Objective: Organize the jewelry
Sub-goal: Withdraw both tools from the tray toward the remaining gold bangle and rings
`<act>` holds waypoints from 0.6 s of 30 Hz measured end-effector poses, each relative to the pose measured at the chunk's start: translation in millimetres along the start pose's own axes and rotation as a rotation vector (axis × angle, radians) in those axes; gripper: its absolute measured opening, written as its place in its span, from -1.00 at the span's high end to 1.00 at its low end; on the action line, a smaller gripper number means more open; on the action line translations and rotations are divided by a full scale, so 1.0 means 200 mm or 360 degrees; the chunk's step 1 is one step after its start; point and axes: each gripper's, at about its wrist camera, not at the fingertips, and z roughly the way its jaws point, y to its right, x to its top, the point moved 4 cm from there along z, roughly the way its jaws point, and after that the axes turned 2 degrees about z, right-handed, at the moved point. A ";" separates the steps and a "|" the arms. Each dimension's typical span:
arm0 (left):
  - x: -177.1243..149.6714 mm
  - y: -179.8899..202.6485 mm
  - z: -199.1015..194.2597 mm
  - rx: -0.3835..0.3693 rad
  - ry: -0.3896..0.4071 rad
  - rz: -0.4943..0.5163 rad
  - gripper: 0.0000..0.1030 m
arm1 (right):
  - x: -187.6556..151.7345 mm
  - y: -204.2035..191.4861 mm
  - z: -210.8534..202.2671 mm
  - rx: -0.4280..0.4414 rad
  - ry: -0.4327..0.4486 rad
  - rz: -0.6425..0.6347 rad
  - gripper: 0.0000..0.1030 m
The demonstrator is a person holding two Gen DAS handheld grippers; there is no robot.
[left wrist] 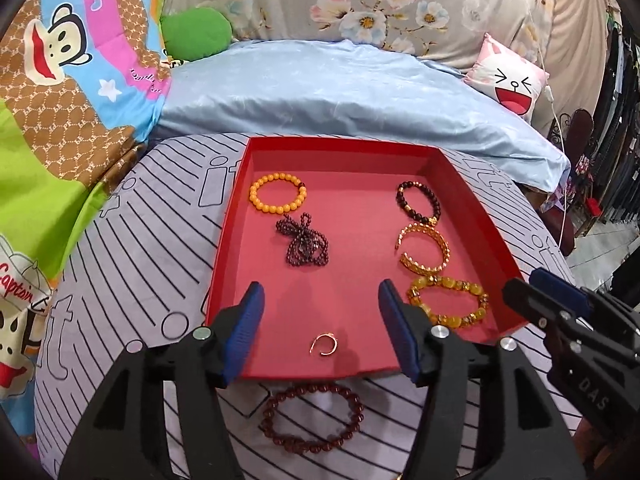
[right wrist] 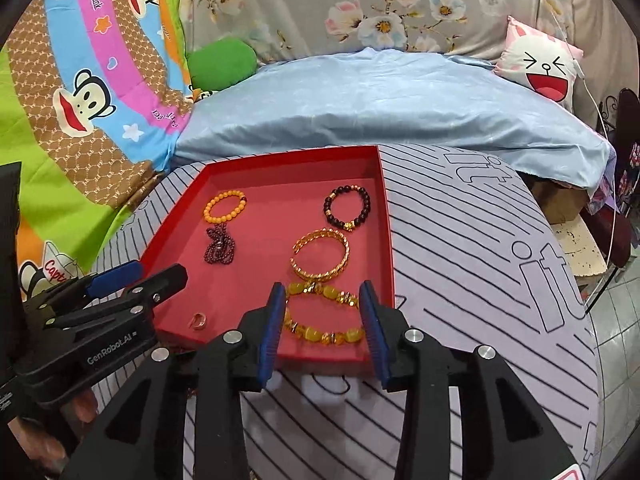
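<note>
Both grippers are hanging open and empty over the near end of the shallow red cardboard tray [left wrist: 460,184]: the left gripper [left wrist: 320,300] above a small rose-gold open ring [left wrist: 323,345], the right gripper [right wrist: 322,304] flanking an amber bead bracelet [right wrist: 324,316]. Six pieces are already lying inside the tray. One dark red bead bracelet [left wrist: 314,418] is still waiting just outside the tray's near wall, on the striped cloth [left wrist: 132,264].

You are gripping black plastic tongs [left wrist: 320,334] with blue ribbed pads, silver screws, and white "GenRobot.AI" lettering on the left tongs [right wrist: 132,276]
</note>
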 end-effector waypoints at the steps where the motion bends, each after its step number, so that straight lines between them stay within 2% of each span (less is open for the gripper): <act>1: -0.01 0.00 -0.01 -0.0002 0.0000 -0.0003 -0.09 | -0.01 0.00 -0.01 0.0005 -0.0001 0.0002 0.26; 9: -0.17 -0.02 -0.18 -0.0010 0.0002 -0.0044 -0.09 | -0.16 -0.06 -0.16 0.0044 -0.0018 -0.0038 0.25; 18: -0.44 -0.02 -0.32 -0.0015 -0.0066 -0.0069 -0.09 | -0.44 -0.10 -0.27 0.0076 -0.0126 -0.0098 0.25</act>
